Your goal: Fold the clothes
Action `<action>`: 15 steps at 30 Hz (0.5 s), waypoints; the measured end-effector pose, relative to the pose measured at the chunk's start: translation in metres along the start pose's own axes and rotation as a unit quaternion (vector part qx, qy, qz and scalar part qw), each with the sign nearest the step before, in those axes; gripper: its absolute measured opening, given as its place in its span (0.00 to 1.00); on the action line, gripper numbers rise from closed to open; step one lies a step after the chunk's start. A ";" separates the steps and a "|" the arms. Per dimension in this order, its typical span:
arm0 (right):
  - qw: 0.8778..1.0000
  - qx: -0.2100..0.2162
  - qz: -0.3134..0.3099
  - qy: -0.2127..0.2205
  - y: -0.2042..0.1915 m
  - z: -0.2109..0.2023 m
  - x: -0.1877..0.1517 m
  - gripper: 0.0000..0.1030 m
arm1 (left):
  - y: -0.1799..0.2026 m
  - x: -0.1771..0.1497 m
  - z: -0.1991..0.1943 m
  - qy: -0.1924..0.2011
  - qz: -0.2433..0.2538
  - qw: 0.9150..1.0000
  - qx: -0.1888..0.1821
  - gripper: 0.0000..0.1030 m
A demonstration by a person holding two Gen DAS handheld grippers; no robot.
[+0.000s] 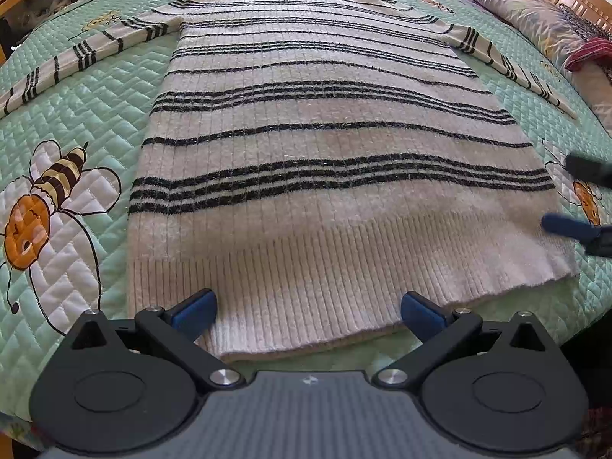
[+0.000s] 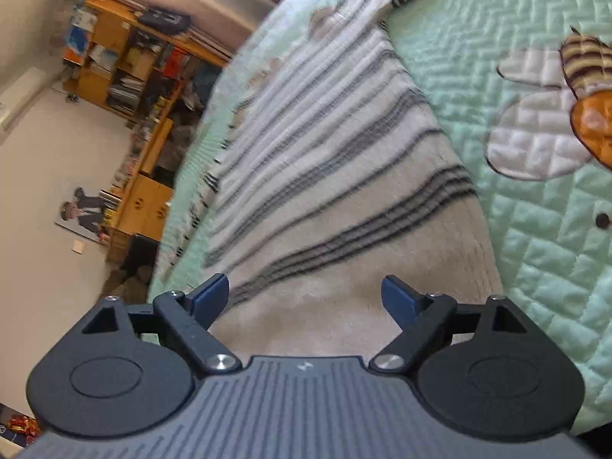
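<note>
A cream sweater with black stripes (image 1: 329, 145) lies flat on the bed, both sleeves spread outward, its ribbed hem nearest me. My left gripper (image 1: 308, 311) is open just above the middle of that hem, nothing between its blue fingers. My right gripper (image 1: 573, 201) shows at the right edge of the left wrist view, open beside the sweater's lower right corner. In the tilted right wrist view the right gripper (image 2: 306, 298) hangs open over the sweater (image 2: 344, 176) near its hem, holding nothing.
The bed wears a mint-green quilt (image 1: 76, 88) with embroidered bees (image 1: 42, 206). Pillows (image 1: 508, 4) and a red cloth (image 1: 589, 51) lie at the far right by a wooden headboard. A wooden bookshelf (image 2: 126, 72) stands past the bed's far side.
</note>
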State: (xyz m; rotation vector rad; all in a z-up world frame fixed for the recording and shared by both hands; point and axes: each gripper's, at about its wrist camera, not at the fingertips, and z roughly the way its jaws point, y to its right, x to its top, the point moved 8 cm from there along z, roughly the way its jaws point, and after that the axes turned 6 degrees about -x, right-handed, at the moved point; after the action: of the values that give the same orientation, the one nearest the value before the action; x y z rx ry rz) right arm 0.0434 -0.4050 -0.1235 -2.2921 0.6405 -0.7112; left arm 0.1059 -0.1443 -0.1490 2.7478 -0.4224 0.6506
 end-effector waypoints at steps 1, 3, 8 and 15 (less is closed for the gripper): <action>1.000 0.000 0.000 0.001 0.000 -0.001 0.000 0.84 | 0.000 0.000 0.000 0.000 0.000 1.000 -0.001 0.99; 1.000 -0.001 -0.001 0.002 -0.001 -0.003 0.001 0.84 | 0.000 -0.001 -0.001 0.000 0.000 1.000 -0.002 0.99; 1.000 -0.002 -0.003 0.006 -0.002 -0.008 0.004 0.84 | -0.003 -0.001 -0.003 -0.002 -0.008 1.000 -0.010 0.99; 0.999 0.048 -0.009 0.021 -0.024 -0.010 0.012 0.85 | -0.007 -0.002 -0.005 -0.010 -0.023 1.000 -0.011 0.99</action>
State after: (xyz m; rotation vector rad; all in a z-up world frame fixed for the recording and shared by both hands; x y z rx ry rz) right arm 0.0522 -0.4010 -0.0967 -2.2023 0.5937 -0.7840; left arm 0.1049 -0.1360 -0.1467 2.7380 -0.3682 0.6036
